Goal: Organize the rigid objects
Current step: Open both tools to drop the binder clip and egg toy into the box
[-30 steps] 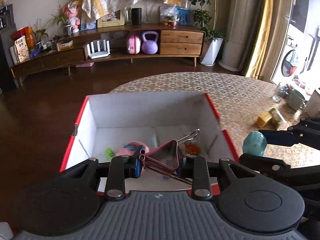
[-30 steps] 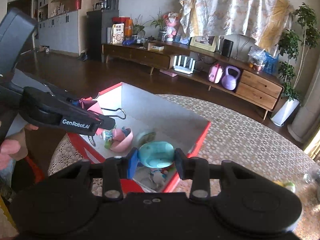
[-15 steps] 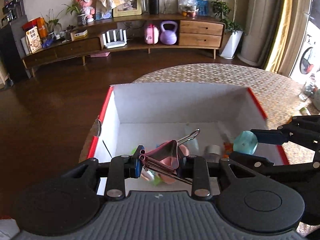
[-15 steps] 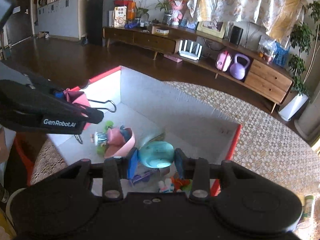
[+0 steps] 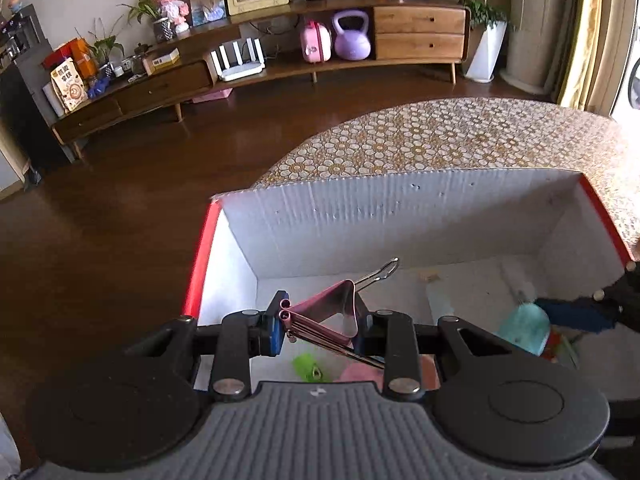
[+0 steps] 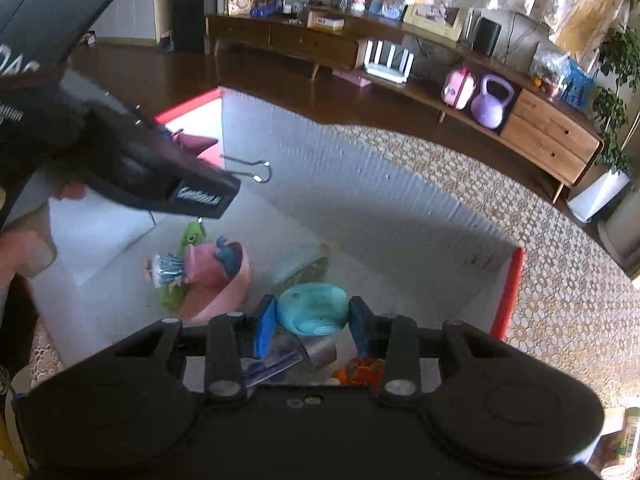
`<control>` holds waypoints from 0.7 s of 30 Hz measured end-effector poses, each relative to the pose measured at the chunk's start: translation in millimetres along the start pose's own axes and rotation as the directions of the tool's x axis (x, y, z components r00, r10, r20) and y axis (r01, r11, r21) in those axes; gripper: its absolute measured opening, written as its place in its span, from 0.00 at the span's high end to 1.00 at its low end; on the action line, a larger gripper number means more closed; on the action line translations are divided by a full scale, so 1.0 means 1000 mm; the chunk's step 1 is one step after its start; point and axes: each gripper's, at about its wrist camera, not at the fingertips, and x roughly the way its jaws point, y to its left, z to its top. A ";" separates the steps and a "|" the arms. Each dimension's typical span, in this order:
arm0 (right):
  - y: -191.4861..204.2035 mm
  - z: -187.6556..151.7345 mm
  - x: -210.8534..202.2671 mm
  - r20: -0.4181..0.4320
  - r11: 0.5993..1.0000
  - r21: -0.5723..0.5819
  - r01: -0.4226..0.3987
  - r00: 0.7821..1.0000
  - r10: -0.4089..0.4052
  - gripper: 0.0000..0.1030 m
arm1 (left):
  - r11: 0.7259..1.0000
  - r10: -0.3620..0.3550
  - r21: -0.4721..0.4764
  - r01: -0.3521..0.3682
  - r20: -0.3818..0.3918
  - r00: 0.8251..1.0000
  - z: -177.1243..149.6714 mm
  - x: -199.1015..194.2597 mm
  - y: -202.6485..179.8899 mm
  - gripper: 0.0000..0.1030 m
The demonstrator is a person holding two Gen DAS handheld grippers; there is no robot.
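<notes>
My left gripper [image 5: 322,322] is pinched shut on a pink clip [image 5: 326,312]. The clip sits sideways between the two blue pads, and its silver wire handle sticks up and away. I hold it over the near left corner of the box [image 5: 400,216], above the box floor.

My right gripper [image 6: 312,318] is squeezed on a round blue-green toy [image 6: 314,308]. The toy fills the gap between the pads. It hangs over the middle of the box, near the front side.

In the right view I can see my left gripper [image 6: 224,196] reaching in from the left with the clip [image 6: 200,146] poking out past it.

Down on the box floor lies a pink bowl [image 6: 218,292] with a small blue thing in it. A green toy [image 6: 192,236] is just beside the bowl. An orange thing [image 6: 360,372] lies under my right gripper; I cannot tell what it is.

The box is white inside with red edges. It sits on a table [image 5: 440,140] with a yellow flower cloth. Behind it is a dark wood floor and a long shelf [image 5: 280,68] with a purple weight [image 5: 352,38].
</notes>
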 end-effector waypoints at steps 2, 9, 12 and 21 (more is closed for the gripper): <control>-0.001 0.002 0.005 -0.023 1.000 0.007 -0.011 1.000 0.011 0.63 | 1.000 0.002 0.005 -0.002 -0.005 1.000 0.004 0.006 -0.002 0.70; -0.003 0.003 0.016 -0.097 1.000 0.000 -0.026 0.995 0.026 0.63 | 0.998 -0.007 0.069 0.013 -0.089 0.996 0.013 0.029 -0.018 0.70; -0.003 0.004 0.018 -0.109 0.999 -0.002 -0.032 0.994 0.032 0.63 | 0.996 -0.003 0.091 0.014 -0.122 0.992 0.013 0.037 -0.024 0.70; -0.005 0.004 0.015 -0.106 0.998 0.012 -0.054 0.993 0.055 0.61 | 0.993 -0.021 0.113 0.043 -0.191 0.981 0.011 0.053 -0.027 0.70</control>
